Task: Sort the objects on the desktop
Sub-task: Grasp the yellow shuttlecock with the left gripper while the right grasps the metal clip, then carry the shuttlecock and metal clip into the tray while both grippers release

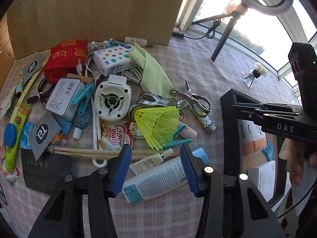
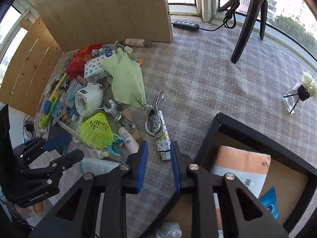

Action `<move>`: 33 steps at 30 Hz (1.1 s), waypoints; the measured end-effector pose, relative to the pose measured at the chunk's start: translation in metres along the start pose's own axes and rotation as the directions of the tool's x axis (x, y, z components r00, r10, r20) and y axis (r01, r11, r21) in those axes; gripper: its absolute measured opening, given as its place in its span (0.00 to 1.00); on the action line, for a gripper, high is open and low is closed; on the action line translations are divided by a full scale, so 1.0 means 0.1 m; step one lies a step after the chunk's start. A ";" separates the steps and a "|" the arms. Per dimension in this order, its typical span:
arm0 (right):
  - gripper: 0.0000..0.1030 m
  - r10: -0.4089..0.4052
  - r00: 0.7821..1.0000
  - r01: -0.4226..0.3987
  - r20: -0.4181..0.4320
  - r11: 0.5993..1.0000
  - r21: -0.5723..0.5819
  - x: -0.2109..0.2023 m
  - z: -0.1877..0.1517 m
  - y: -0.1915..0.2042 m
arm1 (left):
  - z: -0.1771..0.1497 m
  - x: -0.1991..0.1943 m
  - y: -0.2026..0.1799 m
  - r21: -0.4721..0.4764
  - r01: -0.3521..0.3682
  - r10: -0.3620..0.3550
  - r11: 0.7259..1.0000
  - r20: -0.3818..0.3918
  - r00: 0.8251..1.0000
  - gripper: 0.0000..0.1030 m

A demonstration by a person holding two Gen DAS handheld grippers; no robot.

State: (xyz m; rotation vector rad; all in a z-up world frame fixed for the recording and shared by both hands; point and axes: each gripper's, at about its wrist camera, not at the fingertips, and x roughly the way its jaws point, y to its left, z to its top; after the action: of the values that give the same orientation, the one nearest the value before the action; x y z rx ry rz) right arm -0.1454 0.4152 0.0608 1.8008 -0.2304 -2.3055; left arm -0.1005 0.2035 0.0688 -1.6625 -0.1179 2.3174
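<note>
A heap of small items lies on the checked cloth. In the left wrist view my left gripper stands open over a large white tube and a small white tube, which lie between its blue pads untouched. In the right wrist view my right gripper is open, narrowly. A patterned lighter lies just beyond its fingertips, with a metal clip resting on its far end. A yellow shuttlecock and a white fan sit mid-heap. The left gripper also shows in the right wrist view.
A black-rimmed box with packets inside stands right of the heap. A cardboard panel backs the pile. A tripod leg, a power strip and a small flower holder stand on the cloth to the right.
</note>
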 end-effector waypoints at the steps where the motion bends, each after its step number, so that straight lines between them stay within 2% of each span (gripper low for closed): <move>1: 0.20 0.006 1.000 -0.005 -0.014 1.000 0.015 0.06 0.05 -0.03 | 0.02 0.02 -0.01 0.001 -0.004 0.004 1.000 -0.001 1.000 0.44; 7: 0.18 0.037 0.998 -0.035 -0.051 0.998 0.042 0.27 0.22 -0.04 | 0.11 0.15 -0.05 0.017 -0.039 0.039 0.999 -0.015 0.999 0.39; 10: 0.16 0.027 0.997 -0.025 -0.069 0.999 0.036 0.35 0.27 -0.03 | 0.15 0.24 -0.04 0.016 -0.052 0.053 0.998 -0.031 0.998 0.34; 15: 0.12 0.017 0.996 -0.014 -0.089 0.999 0.036 0.47 0.33 -0.01 | 0.20 0.39 -0.03 0.015 -0.070 0.071 0.997 -0.054 0.996 0.20; 21: 0.09 0.023 0.994 -0.019 -0.110 0.999 0.038 0.60 0.37 0.03 | 0.21 0.43 -0.04 0.017 -0.082 0.083 0.996 -0.050 0.995 0.13; 26: 0.06 0.021 0.996 -0.018 -0.092 0.999 0.038 0.56 0.33 0.09 | 0.20 0.37 0.00 0.013 -0.080 0.080 0.997 -0.033 0.996 0.02; 33: 0.06 0.027 0.998 -0.025 -0.051 0.999 0.043 0.28 0.16 0.08 | 0.13 0.15 0.01 0.012 -0.062 0.062 0.998 0.002 0.998 0.01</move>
State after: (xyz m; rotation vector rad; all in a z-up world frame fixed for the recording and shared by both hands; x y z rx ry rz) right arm -0.1667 0.4003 0.0404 1.8628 -0.2950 -2.2501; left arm -0.1171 0.2081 0.0597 -1.6810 -0.0531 2.3595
